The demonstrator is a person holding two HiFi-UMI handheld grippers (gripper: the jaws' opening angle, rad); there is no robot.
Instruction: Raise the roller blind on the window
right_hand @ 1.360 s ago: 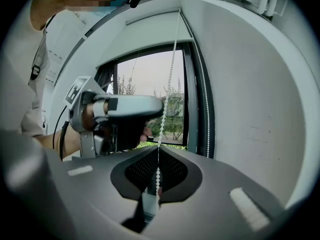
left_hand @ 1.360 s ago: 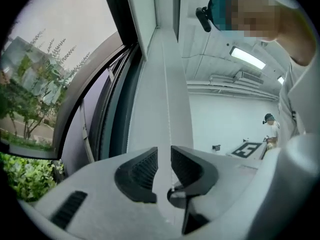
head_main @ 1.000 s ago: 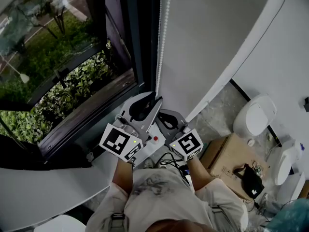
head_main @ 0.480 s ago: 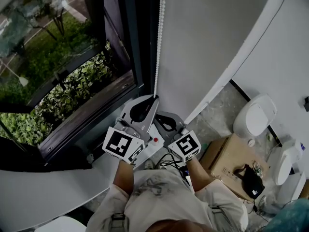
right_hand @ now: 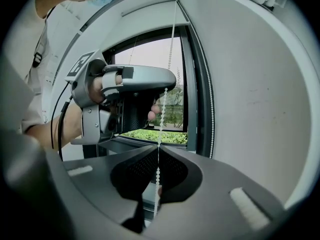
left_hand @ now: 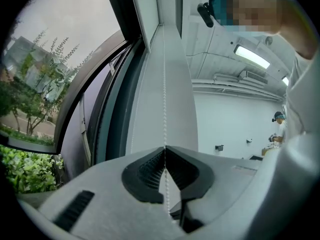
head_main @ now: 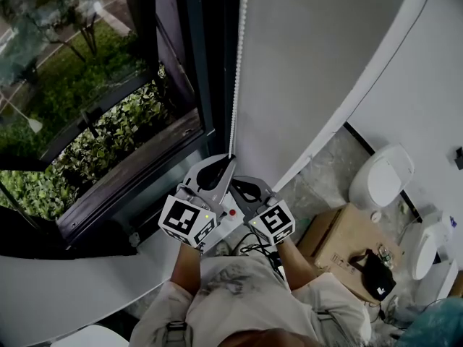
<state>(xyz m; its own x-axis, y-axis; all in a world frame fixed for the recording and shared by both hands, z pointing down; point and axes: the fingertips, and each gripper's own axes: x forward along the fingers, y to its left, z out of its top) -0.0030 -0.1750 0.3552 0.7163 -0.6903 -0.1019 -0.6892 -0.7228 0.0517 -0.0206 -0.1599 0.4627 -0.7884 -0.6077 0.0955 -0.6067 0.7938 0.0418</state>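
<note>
Where the two tools meet at lower centre of the head view, the left hand-held gripper (head_main: 230, 160) sits just above the right hand-held gripper (head_main: 249, 184). Both are on the white beaded pull chain (head_main: 238, 71) of the roller blind. In the left gripper view the jaws have just been closing. Their tips now stand pinched together on the chain (left_hand: 164, 99), which runs down between the black ribbed pads (left_hand: 150, 169). The right gripper view shows the same narrow grip: tips together, chain (right_hand: 161, 119) caught between them, loose beads hanging below. At upper left of that view the left hand-held gripper (right_hand: 169, 83) clamps the same strand higher up.

Beyond the tools, the chain rises straight to the top edge of the head view, beside the dark window frame (head_main: 210, 63) and a pale grey wall (head_main: 318, 63). Behind the glass, at left, lies a green hedge (head_main: 108, 136). The blind's fabric I cannot make out.
</note>
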